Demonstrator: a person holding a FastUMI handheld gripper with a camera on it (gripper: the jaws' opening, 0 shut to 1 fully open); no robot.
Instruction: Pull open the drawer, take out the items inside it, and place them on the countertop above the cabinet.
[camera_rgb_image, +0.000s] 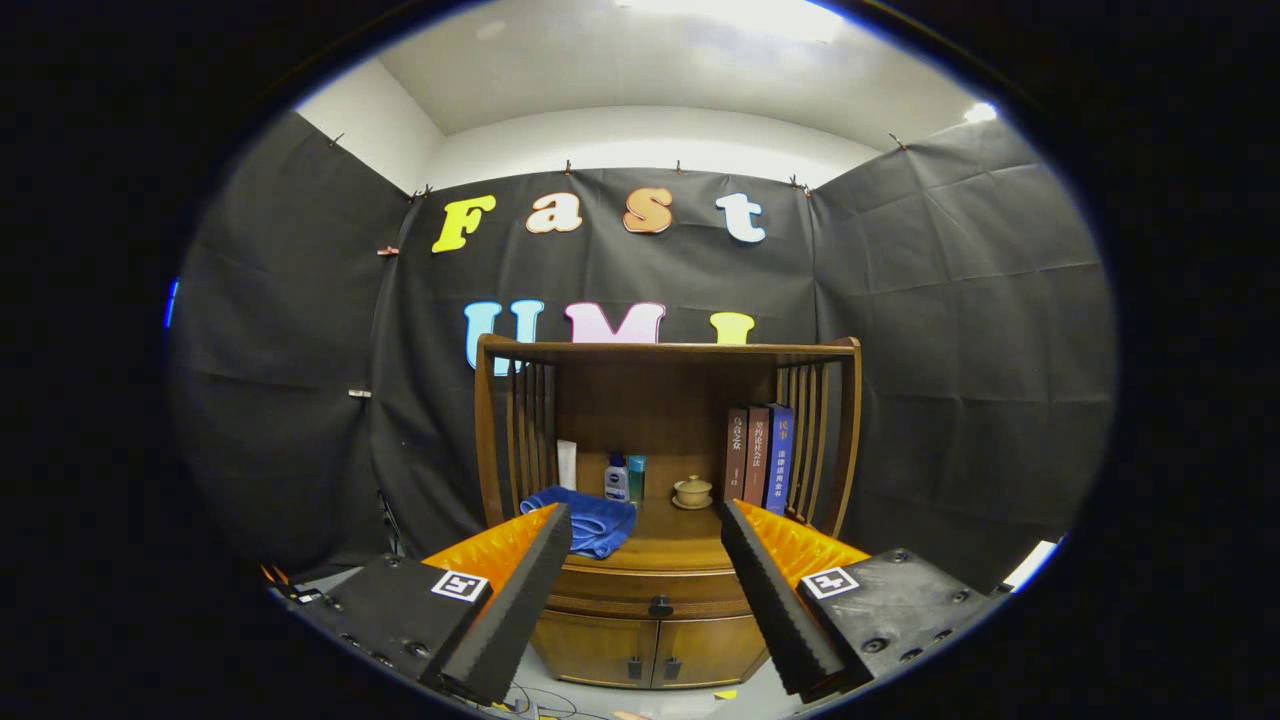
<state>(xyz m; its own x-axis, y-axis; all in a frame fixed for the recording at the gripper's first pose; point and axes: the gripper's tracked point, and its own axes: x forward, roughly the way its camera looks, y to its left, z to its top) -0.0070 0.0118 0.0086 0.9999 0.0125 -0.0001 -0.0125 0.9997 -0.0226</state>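
A brown wooden cabinet (660, 620) stands against the black cloth wall, straight ahead of my fingers and some way off. Its drawer (655, 592) is closed, with a dark knob (660, 606) at the middle of its front. Under the drawer are two small doors (650, 650). The countertop (685, 540) above the drawer carries a folded blue towel (592, 520), a small bottle (617, 478), a lidded tea cup (692, 491) and three upright books (758, 455). My gripper (646, 522) is open and holds nothing, its fingers framing the cabinet front.
A slatted wooden hutch (665, 350) rises around the countertop and roofs it over. Black cloth walls close in at left, right and behind. Cables lie on the pale floor (560, 700) in front of the cabinet.
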